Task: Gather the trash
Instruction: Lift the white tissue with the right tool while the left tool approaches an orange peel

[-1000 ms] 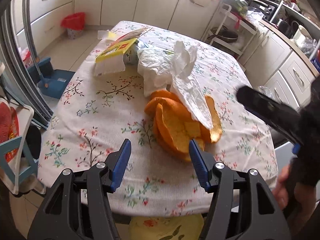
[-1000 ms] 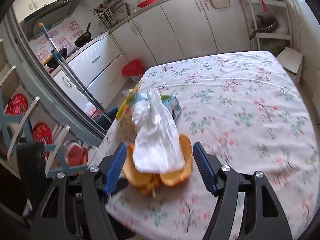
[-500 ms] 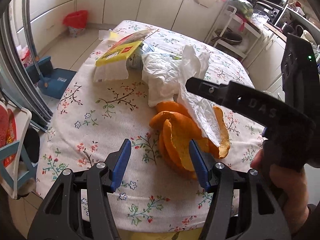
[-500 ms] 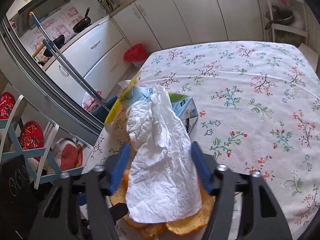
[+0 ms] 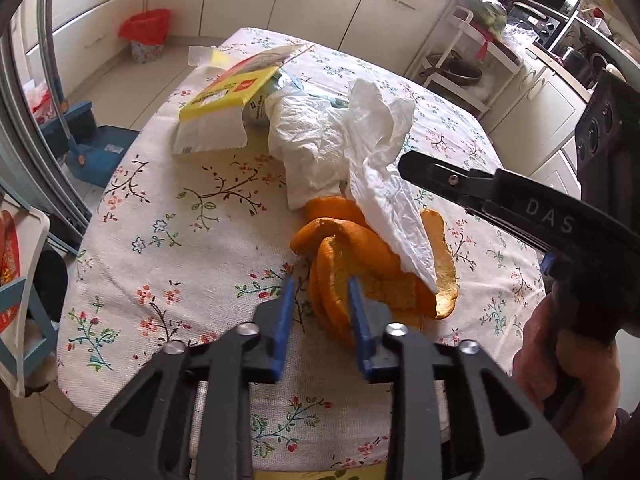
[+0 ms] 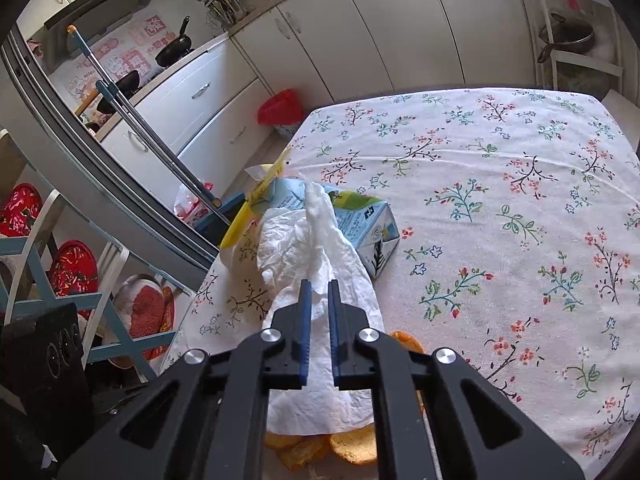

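The orange peel lies in a curled heap near the front edge of the table, which carries a cloth printed with small flowers. Draped over the peel's far side is a crumpled white paper towel, its lower tail hanging down across the peel's right half.

The left gripper reaches the peel from the near side. Its blue jaws are closing, and a standing curl of peel sits between them; the pads look to be touching it on both sides.

The right gripper comes in from the peel's right. In its own view the jaws are pinched together on a fold of the paper towel, with only a narrow slit between the blue pads, and the peel shows beneath the towel's lower edge. In the left wrist view, the person's right hand wraps the gripper's handle.

Beyond the peel, past the towel, a light blue carton lies on its side, and a yellow packet rests partly over it, toward the table's far left edge. Farther off than the table, on the floor by the white cabinets, stands a small bin with a red liner. A blue dustpan sits on the floor left of the table.
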{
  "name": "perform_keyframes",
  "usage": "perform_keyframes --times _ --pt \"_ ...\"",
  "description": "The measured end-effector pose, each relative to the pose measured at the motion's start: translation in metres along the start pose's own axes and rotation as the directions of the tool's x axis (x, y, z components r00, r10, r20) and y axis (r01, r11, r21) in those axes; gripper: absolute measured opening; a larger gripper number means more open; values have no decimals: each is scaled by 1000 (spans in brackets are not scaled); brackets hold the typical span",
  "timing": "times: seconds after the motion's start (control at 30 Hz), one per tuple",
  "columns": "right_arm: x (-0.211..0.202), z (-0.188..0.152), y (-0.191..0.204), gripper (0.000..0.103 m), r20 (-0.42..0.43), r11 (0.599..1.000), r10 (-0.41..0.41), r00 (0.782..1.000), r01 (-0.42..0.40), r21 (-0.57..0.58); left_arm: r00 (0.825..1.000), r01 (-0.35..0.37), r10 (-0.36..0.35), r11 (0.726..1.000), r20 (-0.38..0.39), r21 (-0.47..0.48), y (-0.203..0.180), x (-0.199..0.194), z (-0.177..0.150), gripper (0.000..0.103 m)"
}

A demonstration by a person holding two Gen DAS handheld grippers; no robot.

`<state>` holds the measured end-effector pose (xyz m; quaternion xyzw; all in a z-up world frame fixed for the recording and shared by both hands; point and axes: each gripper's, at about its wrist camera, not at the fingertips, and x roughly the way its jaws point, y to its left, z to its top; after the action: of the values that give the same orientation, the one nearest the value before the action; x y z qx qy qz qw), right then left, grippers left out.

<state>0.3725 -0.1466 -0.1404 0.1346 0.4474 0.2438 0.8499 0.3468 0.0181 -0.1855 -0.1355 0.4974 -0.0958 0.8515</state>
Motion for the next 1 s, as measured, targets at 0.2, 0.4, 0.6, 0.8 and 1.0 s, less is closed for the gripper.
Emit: perform_keyframes --times 0.2,0.4,0.6,0.8,1.0 --pt "9 2 2 59 7 999 -34 999 34 13 1000 13 -13 1000 6 22 -5 0 -1 13" --pt "20 3 0 53 -13 1000 -20 1000 21 16 1000 19 -19 999 4 38 -10 -1 1 10" --pt "6 6 -2 9 13 1000 4 1000 -4 14 999 42 -42 998 20 38 -9 -12 2 8" --pt "-30 6 -11 8 107 998 30 994 -35 45 989 98 -100 995 107 21 1 -42 1 4" --pt "-50 2 -23 8 146 992 68 987 -83 100 995 48 -49 999 88 7 6 -40 -1 4"
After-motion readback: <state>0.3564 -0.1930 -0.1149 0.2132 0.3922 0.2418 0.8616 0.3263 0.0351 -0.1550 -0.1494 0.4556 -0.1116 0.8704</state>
